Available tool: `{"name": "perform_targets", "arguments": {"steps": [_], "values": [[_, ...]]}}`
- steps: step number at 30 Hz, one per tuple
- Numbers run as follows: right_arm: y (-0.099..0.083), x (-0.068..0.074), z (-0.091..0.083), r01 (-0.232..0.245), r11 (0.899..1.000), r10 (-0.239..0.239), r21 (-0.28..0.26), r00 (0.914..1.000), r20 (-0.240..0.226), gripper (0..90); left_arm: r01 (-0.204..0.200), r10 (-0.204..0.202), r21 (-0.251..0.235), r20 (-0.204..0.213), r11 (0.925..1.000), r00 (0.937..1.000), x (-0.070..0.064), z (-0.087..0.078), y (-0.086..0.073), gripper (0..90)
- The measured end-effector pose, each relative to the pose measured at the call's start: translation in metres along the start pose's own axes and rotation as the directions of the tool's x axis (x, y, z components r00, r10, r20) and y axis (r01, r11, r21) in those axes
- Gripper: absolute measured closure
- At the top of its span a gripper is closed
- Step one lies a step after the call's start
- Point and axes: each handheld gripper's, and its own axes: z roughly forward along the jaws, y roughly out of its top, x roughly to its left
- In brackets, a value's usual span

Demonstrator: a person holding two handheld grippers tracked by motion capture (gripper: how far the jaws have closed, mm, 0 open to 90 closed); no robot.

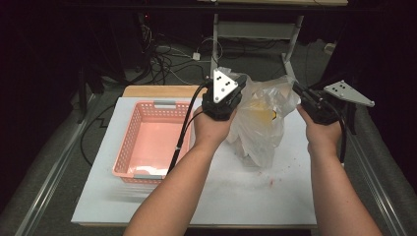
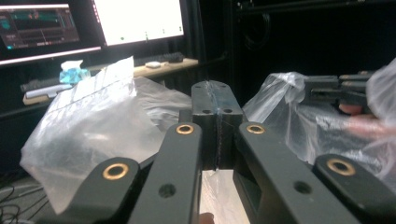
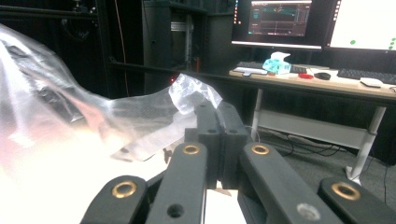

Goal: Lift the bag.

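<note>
A clear plastic bag with yellowish contents stands on the white table, held up between both grippers. My left gripper is shut on the bag's left rim; in the left gripper view its jaws pinch the thin film. My right gripper is shut on the bag's right rim, and its jaws clamp the plastic in the right gripper view. The bag's mouth is stretched between the two grippers.
An empty pink plastic basket sits on the table left of the bag. A wooden board lies behind it. Red crumbs dot the table in front of the bag. Desks with monitors stand beyond.
</note>
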Motion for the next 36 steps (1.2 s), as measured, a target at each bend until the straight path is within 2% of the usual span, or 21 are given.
{"name": "perform_targets", "arguments": {"steps": [5,9,13,16,20,24,25,27,29,31,35,36], "values": [[-0.004,-0.002,-0.003,0.0,1.0,0.0,0.011,1.0,0.008,90.0,0.011,-0.011,0.017,0.005,0.9998,0.9999,0.003,-0.005,-0.007,85.6],[-0.003,-0.003,-0.004,-0.002,1.0,0.002,0.011,0.9999,0.013,90.0,0.01,-0.011,0.02,0.014,0.9997,0.9998,0.006,-0.017,-0.007,74.8],[-0.002,-0.003,-0.007,0.005,1.0,-0.005,0.004,1.0,0.002,87.4,-0.01,0.01,0.008,-0.013,0.9999,0.9999,0.011,-0.038,-0.007,58.8],[0.0,-0.001,-0.009,0.006,1.0,-0.006,0.0,0.9999,-0.013,82.5,0.005,-0.005,0.003,-0.026,1.0,0.9996,0.019,-0.053,-0.008,50.0],[0.002,0.005,-0.014,0.022,1.0,-0.022,-0.001,0.9993,-0.03,78.2,0.02,-0.019,0.019,-0.01,0.9996,0.9998,0.025,-0.075,-0.01,41.3],[0.005,0.01,-0.021,0.026,1.0,-0.026,-0.008,0.9986,-0.046,74.9,0.026,-0.026,-0.01,-0.038,0.9996,0.999,0.033,-0.099,-0.016,37.2],[0.005,0.011,-0.023,0.03,0.999,-0.03,-0.012,0.9983,-0.051,74.3,0.031,-0.031,-0.005,-0.038,0.9995,0.9988,0.035,-0.104,-0.018,36.2],[0.006,0.014,-0.026,0.037,0.999,-0.038,-0.014,0.9974,-0.061,72.8,0.01,-0.009,0.027,-0.057,0.9996,0.9983,0.036,-0.111,-0.025,35.0],[0.007,0.016,-0.03,0.042,0.999,-0.043,-0.019,0.9968,-0.067,71.5,0.011,-0.008,0.053,-0.061,0.9985,0.9981,0.037,-0.115,-0.035,34.5],[0.006,0.019,-0.034,0.049,0.999,-0.05,-0.02,0.9956,-0.079,68.6,0.042,-0.037,0.08,-0.056,0.9959,0.9977,0.039,-0.118,-0.045,33.1],[0.0,0.024,-0.044,0.055,0.998,-0.056,-0.01,0.9935,-0.099,65.0,0.045,-0.04,0.13,-0.036,0.9905,0.9985,0.038,-0.124,-0.066,31.3],[-0.003,0.025,-0.046,0.062,0.998,-0.062,-0.006,0.9924,-0.106,63.2,0.056,-0.052,0.141,-0.032,0.9884,0.9981,0.038,-0.125,-0.072,30.7]]}}
